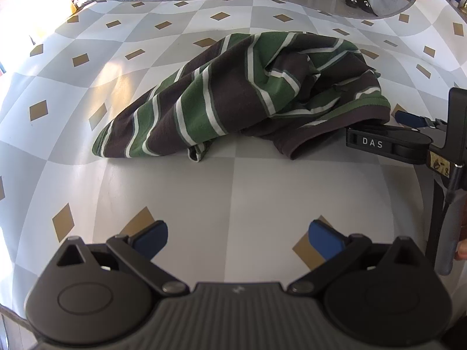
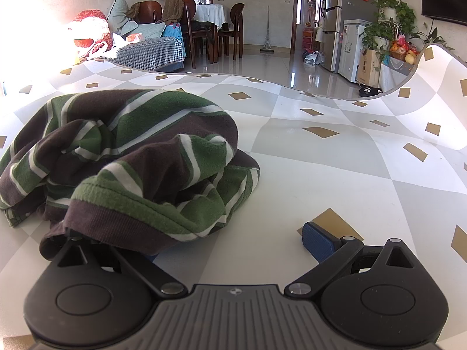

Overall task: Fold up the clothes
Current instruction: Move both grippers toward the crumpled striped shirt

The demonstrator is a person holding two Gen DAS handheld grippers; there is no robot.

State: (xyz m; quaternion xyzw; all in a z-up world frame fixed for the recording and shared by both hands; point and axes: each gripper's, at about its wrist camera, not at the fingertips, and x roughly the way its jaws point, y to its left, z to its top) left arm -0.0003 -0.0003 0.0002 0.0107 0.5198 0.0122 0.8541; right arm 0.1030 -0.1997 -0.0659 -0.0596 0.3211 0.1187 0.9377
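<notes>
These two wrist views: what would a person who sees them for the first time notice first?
First the crumpled striped shirt, green, brown and white, heaped in the middle of the checked table cover. Next the right gripper, open, low at the shirt's dark hem, which drapes over its left finger. The left gripper hangs open over bare cover, short of the shirt.

One garment, two grippers, one tabletop.
One crumpled striped shirt [image 1: 239, 93] lies ahead of the left gripper [image 1: 238, 237]'s two fingers; its hem covers one of the right gripper [image 2: 233, 242]'s two fingers.
</notes>
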